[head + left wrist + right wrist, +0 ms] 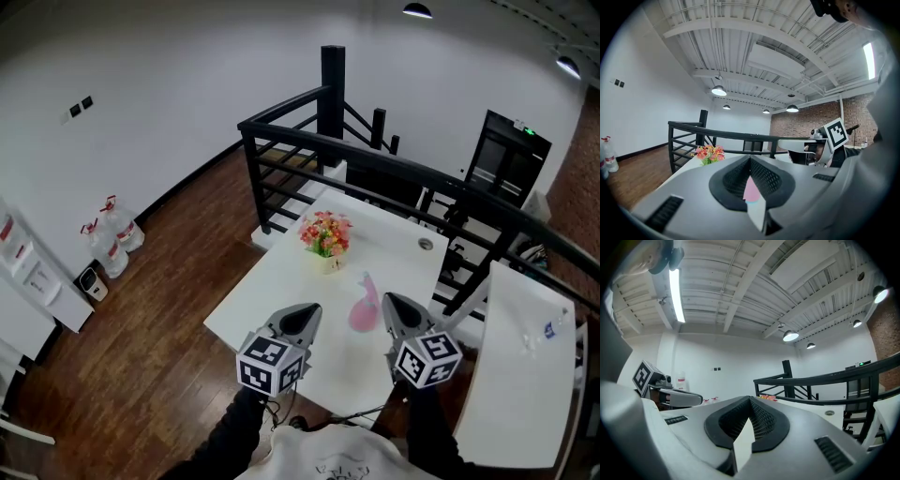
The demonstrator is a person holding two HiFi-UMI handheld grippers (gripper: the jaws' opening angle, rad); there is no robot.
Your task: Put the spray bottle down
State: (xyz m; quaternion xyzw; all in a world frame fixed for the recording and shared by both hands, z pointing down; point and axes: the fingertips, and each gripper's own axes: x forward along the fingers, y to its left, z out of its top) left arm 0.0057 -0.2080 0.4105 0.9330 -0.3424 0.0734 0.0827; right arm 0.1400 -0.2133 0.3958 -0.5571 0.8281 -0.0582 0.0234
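Spray bottle (364, 306), pink with a rounded base tapering to a slim neck, stands upright on the smooth white bench (281, 291), between the left tongs (305, 317) and the right tongs (389, 305). Both tongs have their dimpled black tips pressed together on nothing. Beyond the bottle sits a small bunch of red and yellow flowers (325, 236), with a black metal railing (281, 131) round the bench's far side and a wooden floor (159, 309) at the left.

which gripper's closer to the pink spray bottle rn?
Right. In the head view the right gripper sits close beside the pink spray bottle, on its right. The left gripper is farther off on the other side. Both are shut and hold nothing.
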